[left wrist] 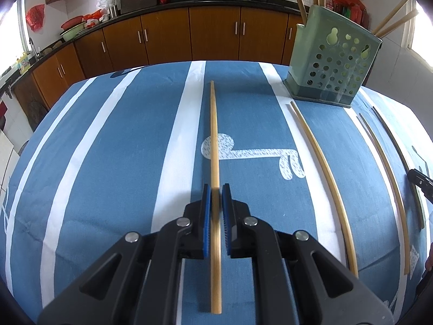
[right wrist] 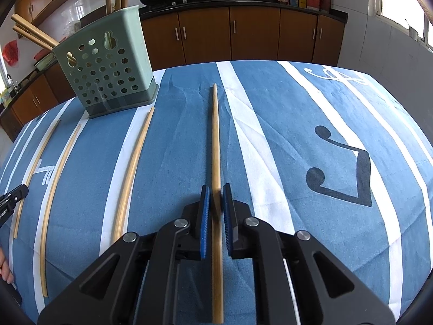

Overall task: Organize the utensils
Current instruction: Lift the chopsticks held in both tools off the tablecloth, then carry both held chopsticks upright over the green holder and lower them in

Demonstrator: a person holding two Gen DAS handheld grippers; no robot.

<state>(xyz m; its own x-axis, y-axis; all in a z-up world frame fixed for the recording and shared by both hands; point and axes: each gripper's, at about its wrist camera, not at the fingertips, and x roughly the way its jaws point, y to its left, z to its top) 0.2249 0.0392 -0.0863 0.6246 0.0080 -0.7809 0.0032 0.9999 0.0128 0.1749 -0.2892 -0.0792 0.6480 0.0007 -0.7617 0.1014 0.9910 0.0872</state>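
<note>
Left wrist view first: the left gripper point(left wrist: 216, 189) is clamping a chopstick point(left wrist: 215, 140), jaws drawn in almost fully with the blue pads pinching the stick on both sides. The stick is running straight ahead along the line of the jaws, its thin tip pointing toward the far edge of the worktop point(left wrist: 108, 140) and its thick end trailing back under the gripper body. The green holder point(left wrist: 333, 62) is standing near the far right corner, ahead and to the right of the jaws, with several chopsticks already leaning out of its top. Three more loose sticks are lying to the right, roughly parallel with the held one, the nearest point(left wrist: 322, 168) pointing up at the holder's base.

Right wrist view now: the right gripper point(right wrist: 215, 189) is likewise pinching its own chopstick point(right wrist: 215, 135), jaws nearly closed on it, the stick again lying along the jaw line with its tip toward the far edge. Here the green holder point(right wrist: 108, 62) is sitting ahead and to the left, toward the far left corner, and looking the closer reach for this hand. Each stick, I reckon, is needing to be tipped upright before dropping in.
</note>
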